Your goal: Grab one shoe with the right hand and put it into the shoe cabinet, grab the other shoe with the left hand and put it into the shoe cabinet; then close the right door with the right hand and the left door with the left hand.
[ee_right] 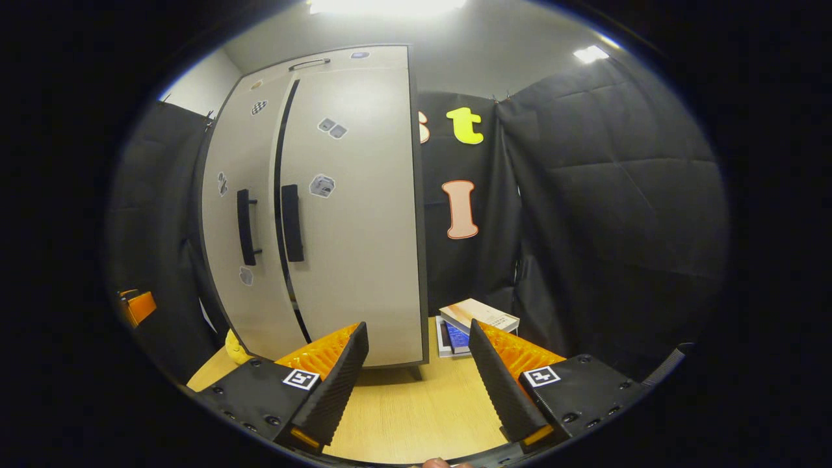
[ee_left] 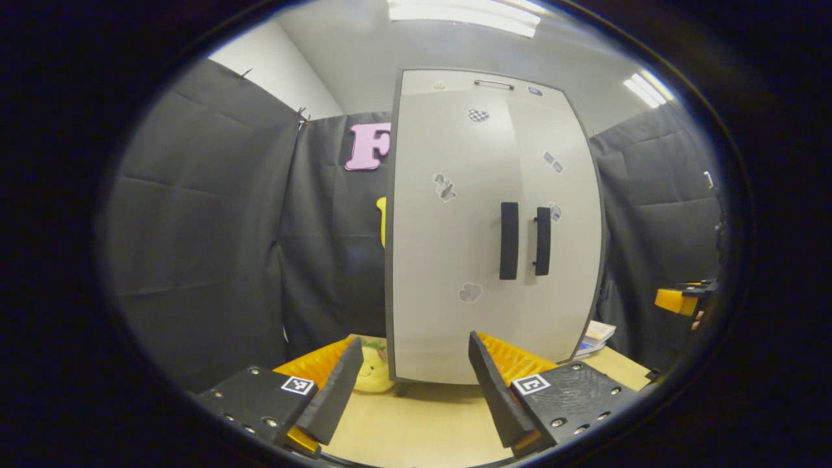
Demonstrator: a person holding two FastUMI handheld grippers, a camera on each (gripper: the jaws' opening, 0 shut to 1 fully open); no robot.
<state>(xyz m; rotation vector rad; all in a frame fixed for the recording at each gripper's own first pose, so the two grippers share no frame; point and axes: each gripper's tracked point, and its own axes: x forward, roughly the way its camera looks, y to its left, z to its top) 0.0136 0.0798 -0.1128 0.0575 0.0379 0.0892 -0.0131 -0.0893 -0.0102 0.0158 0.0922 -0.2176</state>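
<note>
The cabinet (ee_left: 494, 227) stands on the worktop (ee_left: 416, 422) with both doors across its front, so whatever sits inside is hidden; no shoe can be made out from here. In the right gripper view a dark gap runs between the two doors, and the right door (ee_right: 354, 214) looks a little proud of the left door (ee_right: 244, 214), though whether it is fully closed is hard to tell. The two dark handles (ee_left: 523, 240) sit side by side at the middle seam.

A yellow toy (ee_left: 374, 370) peeks out at the cabinet's left foot, half covered by a finger of the left hand-held gripper (ee_left: 416, 383). That gripper has its fingers spread wide with nothing between them. The right hand-held gripper (ee_right: 419, 377) is likewise wide apart and bare; in the left gripper view a small part of it shows at the far right edge, cut off. Books (ee_right: 478, 318) lie stacked beside the cabinet's right side, partly behind a finger.
</note>
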